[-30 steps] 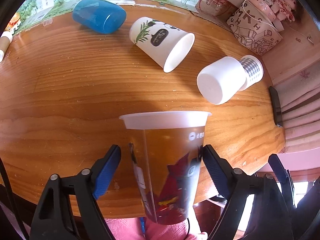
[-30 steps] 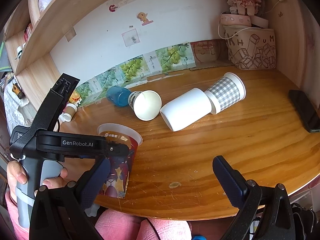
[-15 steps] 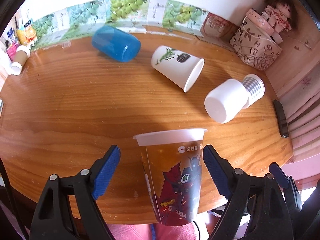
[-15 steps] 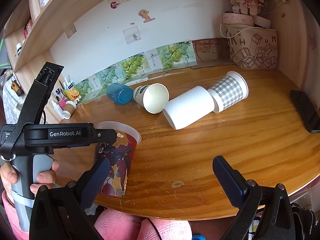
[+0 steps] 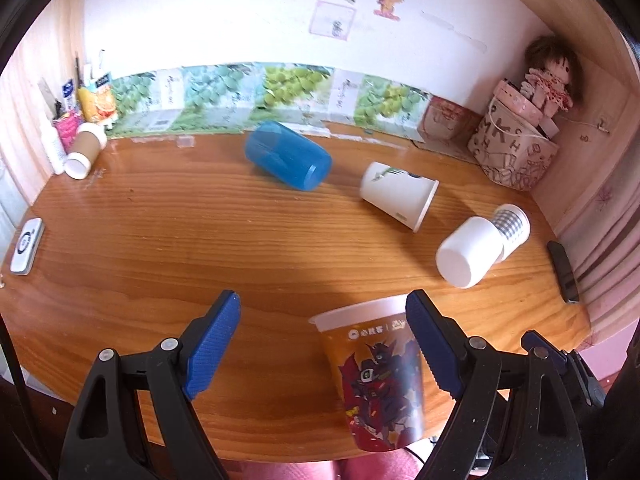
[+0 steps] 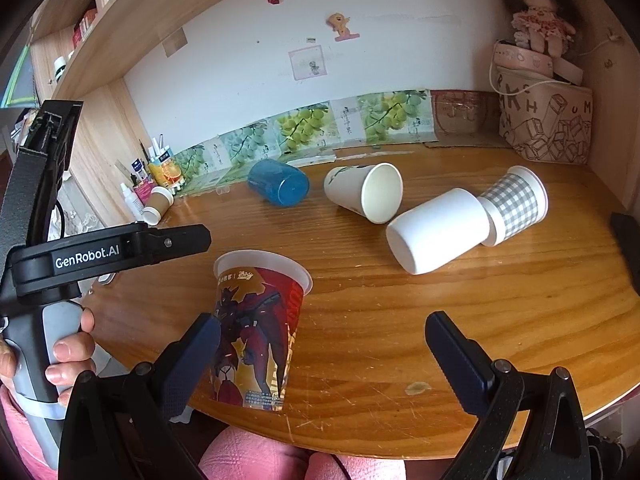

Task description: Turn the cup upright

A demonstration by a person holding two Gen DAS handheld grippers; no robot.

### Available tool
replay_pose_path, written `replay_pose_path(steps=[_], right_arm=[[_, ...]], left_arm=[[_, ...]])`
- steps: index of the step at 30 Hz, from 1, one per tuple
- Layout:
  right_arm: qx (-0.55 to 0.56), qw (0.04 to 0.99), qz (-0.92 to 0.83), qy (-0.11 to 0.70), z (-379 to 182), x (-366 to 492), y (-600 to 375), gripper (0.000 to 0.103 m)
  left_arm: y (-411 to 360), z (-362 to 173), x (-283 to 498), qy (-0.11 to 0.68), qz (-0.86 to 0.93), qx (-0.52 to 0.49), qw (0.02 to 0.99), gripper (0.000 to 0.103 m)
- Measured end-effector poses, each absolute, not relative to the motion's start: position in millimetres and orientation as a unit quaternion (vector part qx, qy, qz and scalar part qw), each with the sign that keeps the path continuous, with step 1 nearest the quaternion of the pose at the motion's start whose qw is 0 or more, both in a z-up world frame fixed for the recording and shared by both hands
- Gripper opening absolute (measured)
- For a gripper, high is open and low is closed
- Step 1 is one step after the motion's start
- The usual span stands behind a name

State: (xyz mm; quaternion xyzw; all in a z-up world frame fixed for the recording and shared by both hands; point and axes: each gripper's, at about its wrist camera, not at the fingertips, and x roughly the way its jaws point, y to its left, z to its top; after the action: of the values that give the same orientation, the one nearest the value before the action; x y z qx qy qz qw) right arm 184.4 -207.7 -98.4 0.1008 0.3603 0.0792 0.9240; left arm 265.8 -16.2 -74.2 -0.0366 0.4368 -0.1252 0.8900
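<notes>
A printed plastic cup [image 5: 376,372] with a red robot figure stands upright near the front edge of the wooden table [image 5: 160,248]; it also shows in the right wrist view [image 6: 256,332]. My left gripper [image 5: 324,344] is open, and the cup sits off to the right between its fingers, close to the right finger [image 5: 428,344]. My right gripper [image 6: 320,360] is open and empty at the front edge, with the cup by its left finger [image 6: 188,360]. A blue cup [image 5: 288,160], a white leaf-print paper cup [image 5: 396,196] and a white cup [image 5: 468,256] nested with a checked cup [image 6: 512,204] lie on their sides.
A small brown paper cup [image 5: 86,148] lies at the far left by bottles. A white remote [image 5: 26,246] is at the left edge. A black phone [image 5: 562,272] lies at the right edge. A patterned bag [image 5: 516,156] with a doll stands in the back right corner.
My left gripper has drawn back and to the left from the printed cup and tilted up; the cup now stands alone, off to the right between the fingers. The right gripper has hardly moved.
</notes>
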Motion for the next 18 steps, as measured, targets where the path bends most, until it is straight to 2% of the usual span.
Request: replay_pose_path(steps=[18], right_arm=[[0.046,0.913,0.119,0.388,-111.1,230.4,-115.4,0.103]], left_arm=[[75.5,-82.2,253.3,0.414,-0.073,-0.045,0.906,0.087]])
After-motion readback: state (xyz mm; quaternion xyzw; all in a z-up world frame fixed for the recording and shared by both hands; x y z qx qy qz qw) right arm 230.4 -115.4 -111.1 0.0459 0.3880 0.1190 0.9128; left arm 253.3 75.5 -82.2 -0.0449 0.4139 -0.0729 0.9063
